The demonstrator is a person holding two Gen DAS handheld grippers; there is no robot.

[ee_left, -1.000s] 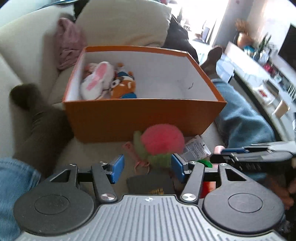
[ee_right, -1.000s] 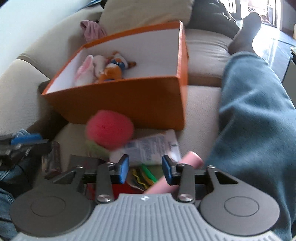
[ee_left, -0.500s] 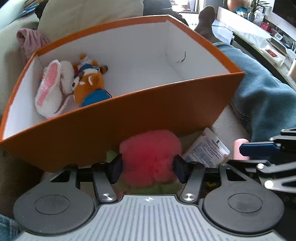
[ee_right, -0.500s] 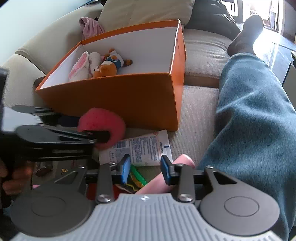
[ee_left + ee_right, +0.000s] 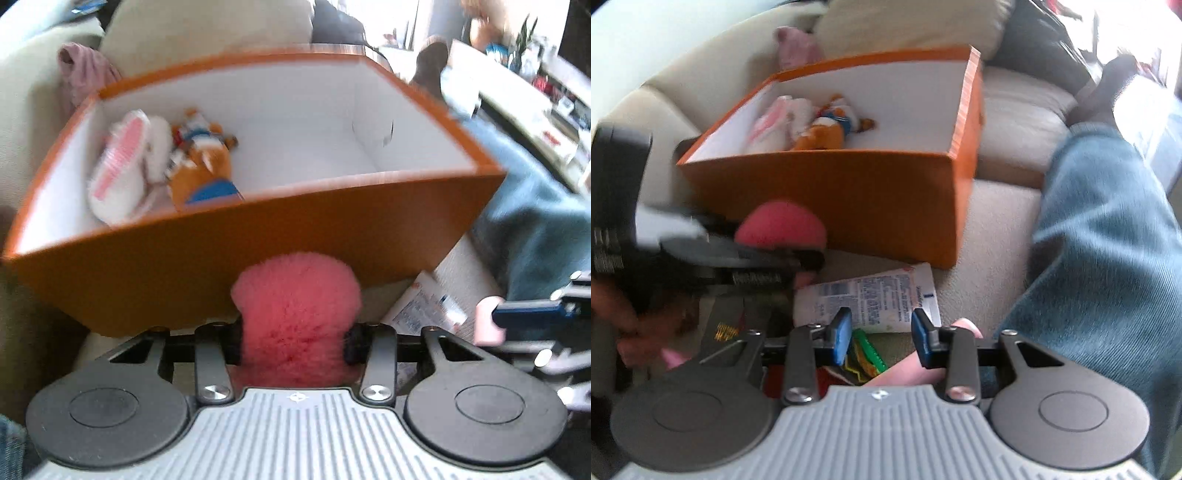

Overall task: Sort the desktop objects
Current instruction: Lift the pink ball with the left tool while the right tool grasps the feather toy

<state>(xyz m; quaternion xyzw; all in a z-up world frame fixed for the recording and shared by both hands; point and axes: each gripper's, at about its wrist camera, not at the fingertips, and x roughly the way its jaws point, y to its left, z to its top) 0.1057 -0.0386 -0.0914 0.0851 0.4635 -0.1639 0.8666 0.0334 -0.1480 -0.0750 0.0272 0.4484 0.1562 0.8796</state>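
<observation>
My left gripper is shut on a fluffy pink plush ball and holds it just in front of the near wall of an orange box. The box holds a white-and-pink bunny plush and an orange fox plush. In the right wrist view the left gripper with the pink ball sits left of the orange box. My right gripper is open and empty above a white printed packet, a green toy and a pink tube.
The box stands on a beige sofa with a cushion and pink cloth behind it. A leg in blue jeans lies on the right. A dark booklet lies at the lower left.
My left gripper has closed on the pink ball and lifted it towards the box wall. My right gripper has stayed open over the packet and tube.
</observation>
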